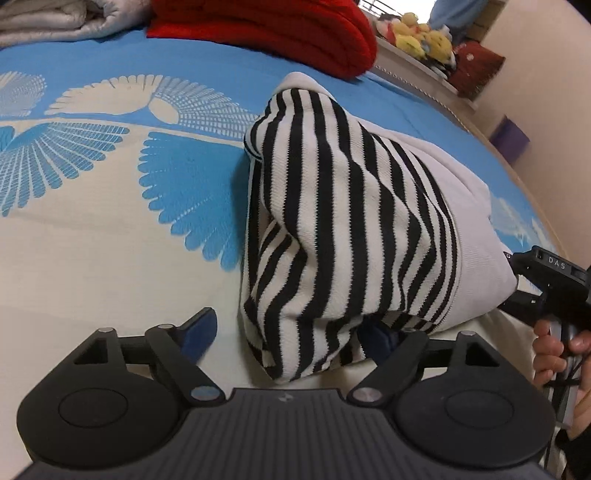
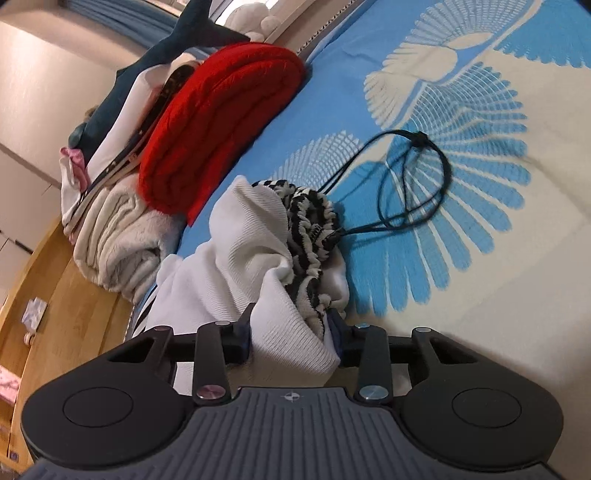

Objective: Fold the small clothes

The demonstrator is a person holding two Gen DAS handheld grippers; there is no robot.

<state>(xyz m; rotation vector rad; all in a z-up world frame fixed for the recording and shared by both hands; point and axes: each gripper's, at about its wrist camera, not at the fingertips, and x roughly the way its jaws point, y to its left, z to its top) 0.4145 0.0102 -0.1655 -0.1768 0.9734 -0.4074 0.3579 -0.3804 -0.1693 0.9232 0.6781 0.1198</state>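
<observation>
Jaws: left gripper (image 1: 291, 332) wide open, striped garment (image 1: 343, 221) draped over right pad; right gripper (image 2: 291, 328) clamped on garment's white fabric. Garment heaped frame centre on blue-cream bedspread (image 1: 110, 240). Red blanket (image 1: 280, 29) upper centre; beige wall (image 1: 554, 74) upper right.

Blue-and-cream bed cover (image 1: 110, 229), beige wall (image 1: 546, 55) — wooden floor (image 2: 74, 314)

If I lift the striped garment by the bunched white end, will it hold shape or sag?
The striped garment will probably sag: it already slumps in soft folds over the bedspread. Its knit looks thick, so likely some weight. The right gripper pinches a bunched wad, which should resist slipping.
</observation>
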